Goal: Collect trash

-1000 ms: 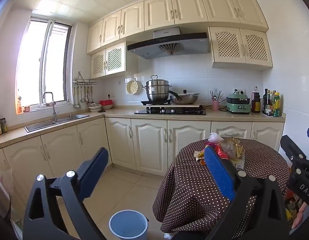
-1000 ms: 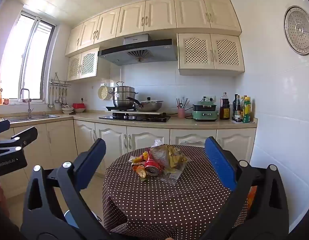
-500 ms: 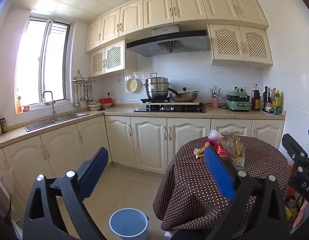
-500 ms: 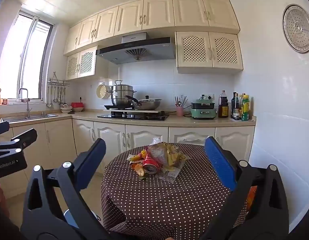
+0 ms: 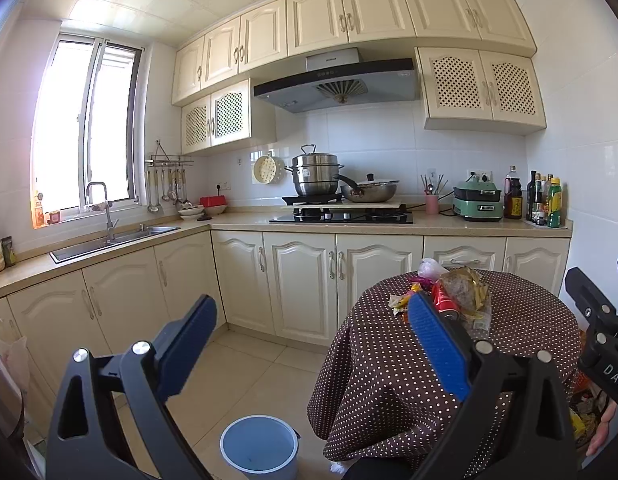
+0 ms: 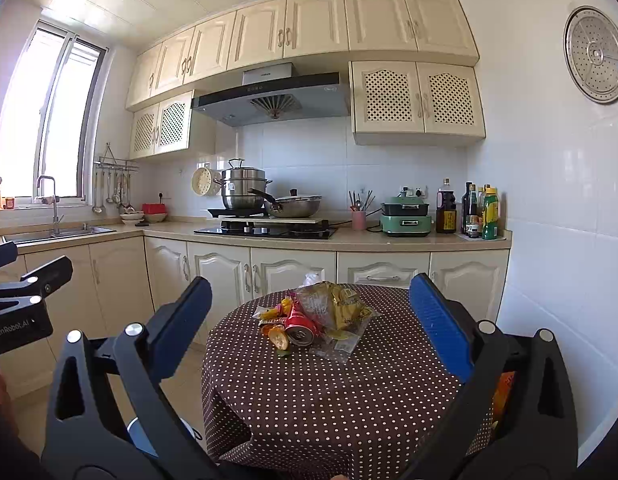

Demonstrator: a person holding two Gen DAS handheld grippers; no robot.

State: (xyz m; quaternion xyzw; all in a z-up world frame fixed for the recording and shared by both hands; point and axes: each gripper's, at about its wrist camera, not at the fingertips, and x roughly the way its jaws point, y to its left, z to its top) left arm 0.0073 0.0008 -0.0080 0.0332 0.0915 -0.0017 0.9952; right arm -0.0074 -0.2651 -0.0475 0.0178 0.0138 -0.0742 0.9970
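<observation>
Across the kitchen, the change over the last second is small: the round table (image 6: 329,400) under its dotted cloth sits slightly lower and slightly farther off in both wrist views than it did a second ago, so you have drifted up and back a little rather than closed in. Nothing on the table has shifted.

Beside the table on the floor, the blue bin (image 5: 259,446) stands open-mouthed and apparently empty — no piece of trash has gone in.

On the tabletop, the trash pile (image 6: 321,320) lies toward the far side, well apart from both tools: a crumpled clear bag (image 6: 341,308) of wrappers, a red can (image 6: 299,326) on its side just beside it, and small yellow and orange scraps (image 6: 275,326) touching the can's near edge.

Your right gripper (image 6: 309,324) is spread wide and holds nothing; the pile is framed between its fingers but far beyond them. Your left gripper (image 5: 313,344) is likewise spread and empty, aimed at the floor left of the table.

Judgement: collection has not begun — you must advance before any grasp.
</observation>
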